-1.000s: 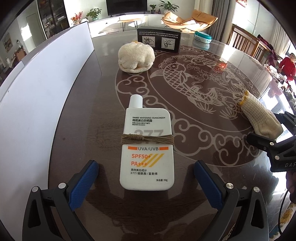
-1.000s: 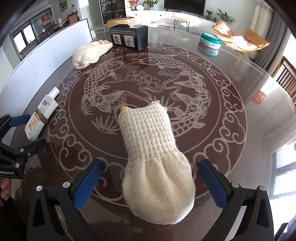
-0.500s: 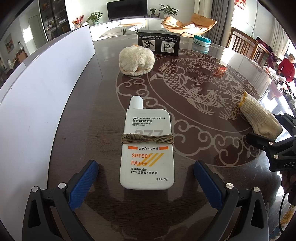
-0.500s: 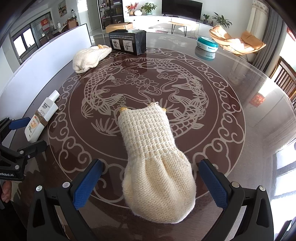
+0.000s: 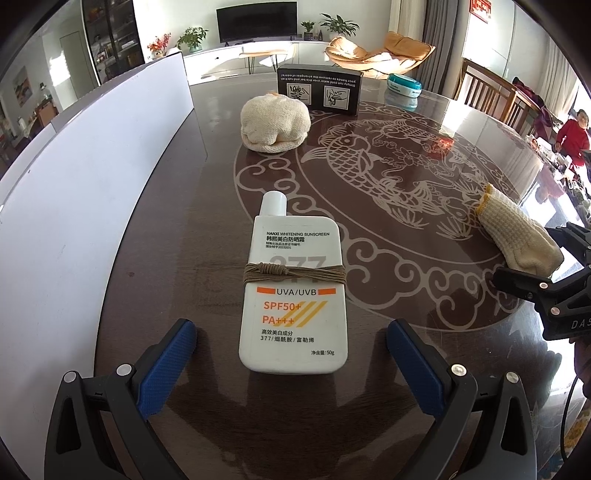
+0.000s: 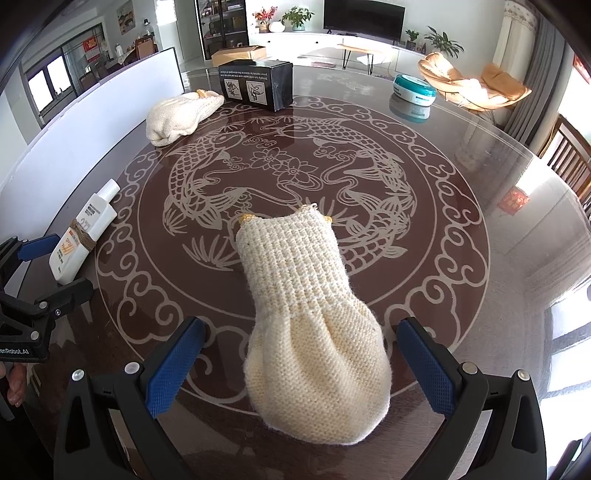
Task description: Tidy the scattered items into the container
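I get bright daylight from windows on the right, throwing white glare across the glossy counter and its far edge. Both feeds stay sharp in the middle; fisheye bending curves the edges and the corners go black.

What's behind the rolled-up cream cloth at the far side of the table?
Directly behind the rolled cream cloth stands the black box, printed side facing the cameras. Whether they touch is unclear. The box's top is closed, so its contents are hidden, as is the table behind it.

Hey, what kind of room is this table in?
Most likely a home living and dining room: a wall television, a lounge chair, potted plants and wooden dining chairs surround the table.
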The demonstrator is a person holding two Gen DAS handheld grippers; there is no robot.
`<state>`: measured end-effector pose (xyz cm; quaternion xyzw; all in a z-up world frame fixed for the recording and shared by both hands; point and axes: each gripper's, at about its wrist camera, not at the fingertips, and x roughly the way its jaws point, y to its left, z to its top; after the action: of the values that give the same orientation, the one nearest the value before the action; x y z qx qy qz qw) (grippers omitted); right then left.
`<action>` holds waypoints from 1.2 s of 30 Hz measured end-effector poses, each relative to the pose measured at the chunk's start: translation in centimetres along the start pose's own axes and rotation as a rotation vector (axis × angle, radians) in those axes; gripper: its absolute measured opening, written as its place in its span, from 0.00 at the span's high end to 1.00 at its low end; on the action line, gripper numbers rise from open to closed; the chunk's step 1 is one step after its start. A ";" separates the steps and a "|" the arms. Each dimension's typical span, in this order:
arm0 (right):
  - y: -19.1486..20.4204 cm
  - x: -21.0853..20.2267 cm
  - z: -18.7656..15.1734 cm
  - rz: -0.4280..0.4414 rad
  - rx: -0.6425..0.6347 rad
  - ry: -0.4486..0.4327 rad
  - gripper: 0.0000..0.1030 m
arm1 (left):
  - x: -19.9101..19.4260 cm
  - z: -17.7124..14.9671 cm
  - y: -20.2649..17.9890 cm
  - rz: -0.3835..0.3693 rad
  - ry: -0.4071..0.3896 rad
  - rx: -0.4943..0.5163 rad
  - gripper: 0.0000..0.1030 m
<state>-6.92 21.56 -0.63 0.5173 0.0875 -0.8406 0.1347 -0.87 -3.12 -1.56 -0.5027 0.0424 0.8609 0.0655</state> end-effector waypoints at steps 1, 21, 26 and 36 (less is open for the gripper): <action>-0.3 -0.1 0.2 0.012 -0.006 0.020 0.00 | 0.1 0.2 0.1 -0.006 0.018 0.009 0.00; -1.3 -3.3 1.8 0.134 -0.088 0.157 0.61 | -2.6 1.1 0.4 -0.035 -0.020 0.049 0.51; -1.0 -5.8 2.1 0.143 -0.067 0.103 0.61 | -5.4 1.2 0.2 -0.057 -0.070 0.029 0.51; 5.3 -8.9 8.2 0.247 -0.086 -0.018 0.61 | -12.5 3.6 5.4 -0.044 -0.177 -0.047 0.51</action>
<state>-8.37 15.34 10.95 0.5102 0.0578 -0.8178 0.2599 1.25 -8.80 11.18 -0.4268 0.0053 0.9011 0.0762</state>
